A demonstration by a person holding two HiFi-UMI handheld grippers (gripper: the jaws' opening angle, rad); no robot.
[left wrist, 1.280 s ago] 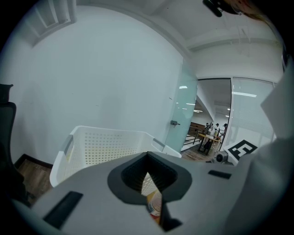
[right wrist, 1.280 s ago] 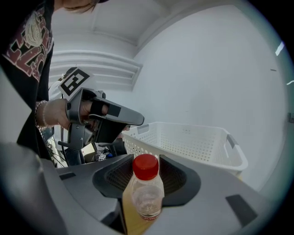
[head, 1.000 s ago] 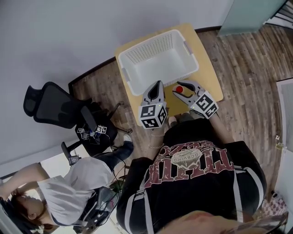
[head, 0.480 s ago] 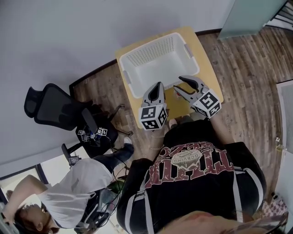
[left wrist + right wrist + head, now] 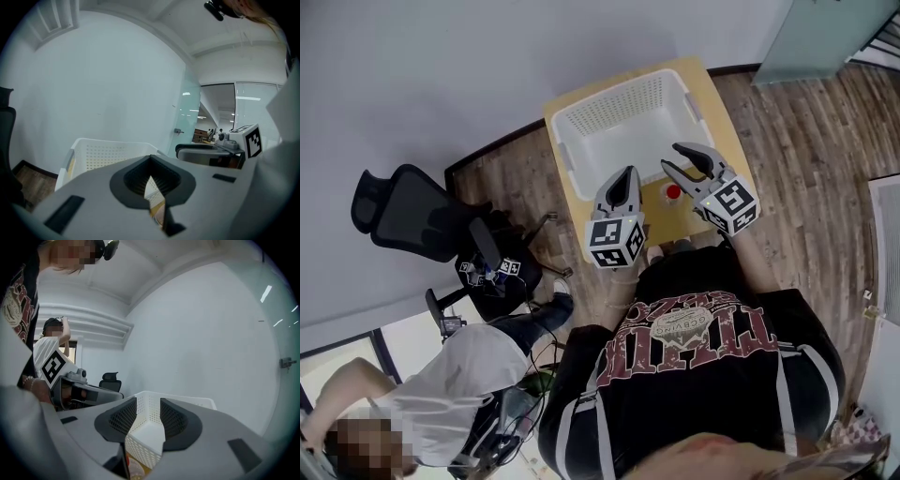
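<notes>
While the right tool (image 5: 671, 157) gapes empty over the red-capped bottle (image 5: 673, 192) standing near the front edge of the desk (image 5: 720, 127), just before the white basket (image 5: 614, 94), the left tool (image 5: 627, 173) hovers beside it, jaws together, gripping nothing.

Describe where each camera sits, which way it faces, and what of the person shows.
Head view: on the head, facing steeply down at basket and bottle; left claw, right claw and torso show.
Left gripper view: on the left claw, facing along shut jaws toward the basket; right claw shows.
Right gripper view: on the right claw, facing through open jaws at the basket; left claw shows.
Shared: all three see the basket.
</notes>
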